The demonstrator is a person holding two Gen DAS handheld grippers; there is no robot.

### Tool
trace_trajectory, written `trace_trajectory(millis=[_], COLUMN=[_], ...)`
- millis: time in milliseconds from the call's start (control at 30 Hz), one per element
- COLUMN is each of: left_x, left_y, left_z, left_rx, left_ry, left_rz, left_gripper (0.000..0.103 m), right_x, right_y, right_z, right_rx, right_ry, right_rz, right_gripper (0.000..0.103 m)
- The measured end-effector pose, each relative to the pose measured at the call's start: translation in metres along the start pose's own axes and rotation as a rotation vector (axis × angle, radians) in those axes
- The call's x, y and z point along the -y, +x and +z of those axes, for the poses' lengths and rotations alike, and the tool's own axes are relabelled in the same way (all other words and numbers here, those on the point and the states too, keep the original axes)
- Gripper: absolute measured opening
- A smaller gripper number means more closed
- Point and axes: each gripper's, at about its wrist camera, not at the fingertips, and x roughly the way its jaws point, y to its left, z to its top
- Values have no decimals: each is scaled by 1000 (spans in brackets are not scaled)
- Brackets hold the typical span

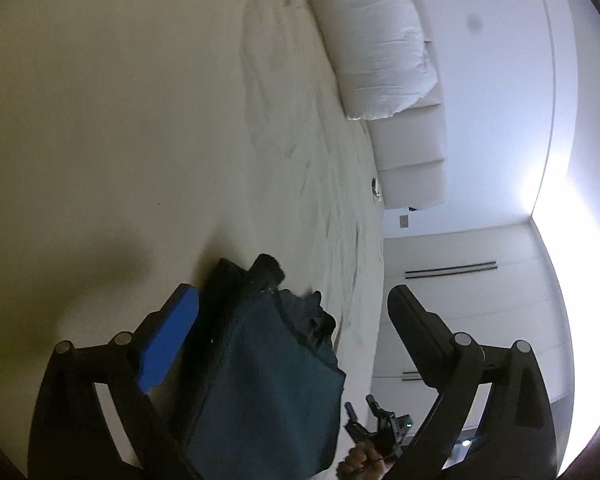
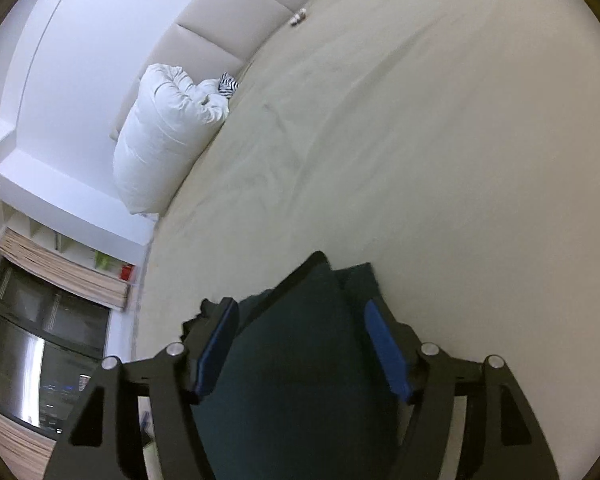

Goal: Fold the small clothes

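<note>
On bed (image 1: 100, 140) | both grippers agape over teal garment (image 1: 268, 380) | striped cloth (image 2: 228, 85) only right view

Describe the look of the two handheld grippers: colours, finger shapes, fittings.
Both are black, angular linkage frames with round silver pivot pins. The left gripper has a bright blue pad on one finger; the other finger's face looks black. The right gripper has blue pads on both fingers. No cables or markings are visible.
</note>
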Motion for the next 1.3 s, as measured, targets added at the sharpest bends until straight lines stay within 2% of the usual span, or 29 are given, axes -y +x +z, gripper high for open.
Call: trace_trajectory(millis=[133, 233, 267, 333, 400, 500, 633, 700, 767, 833, 900, 967, 1000, 1067, 1100, 1133, 1167, 1200, 1233, 1267, 1300], left_x=[24, 44, 43, 53, 58, 42, 36, 49, 61, 76, 87, 84, 79, 65, 58, 55, 54, 55, 54, 54, 53], left_y=[-6, 1, -4, 10, 33, 50, 46, 37, 32, 34, 42, 54, 58, 67, 69, 68, 68, 70, 72, 68, 67], left_z=[-22, -55, -79, -104, -138, -153, -158, -162, -163, -177, -186, -192, -193, -188, -187, -188, -191, -194, -195, -195, -194], left_rx=[-9, -38, -52, -76, -97, -119, -101, -71, -34, -25, -51, -70, -79, -102, -111, -103, -102, -109, -111, -112, -112], left_ry=[163, 292, 338, 463, 608, 673, 727, 727, 774, 845, 888, 893, 882, 835, 821, 836, 858, 884, 896, 899, 896], left_rz=[47, 83, 103, 168, 273, 384, 409, 447, 445, 434, 432, 457, 493, 538, 548, 550, 561, 582, 591, 594, 592], left_gripper=[97, 97, 97, 97, 97, 94, 90, 90, 90, 90, 90, 90, 90, 90, 90, 90, 90, 90, 90, 90, 90], right_x=[-14, -31, -37, -45, -44, -27, -7, -6, -14, -30, -55, -75, -81, -84, -81, -74, -63, -48, -33, -22, -10], right_y=[-18, -20, -19, -15, -9, -4, -14, -24, -37, -48, -47, -36, -23, 6, 24, 37, 51, 62, 65, 62, 57], right_z=[-18, -38, -45, -57, -66, -80, -88, -86, -87, -89, -90, -91, -91, -91, -92, -92, -92, -93, -92, -92, -91], right_rx=[20, 2, -9, -18, -20, -60, -40, -21, 27, 72, 57, 5, -48, -140, -174, -203, -228, -243, -235, -221, -201], right_ry=[-95, -239, -287, -369, -419, -443, -436, -403, -383, -377, -375, -353, -311, -242, -215, -187, -141, -82, -35, -7, 34], right_rz=[-67, -142, -168, -230, -309, -390, -385, -399, -410, -314, -127, 59, 160, 277, 304, 306, 283, 255, 267, 285, 314], right_gripper=[69, 69, 69, 69, 69, 68, 66, 66, 65, 65, 64, 64, 64, 64, 64, 64, 60, 52, 36, 30, 30])
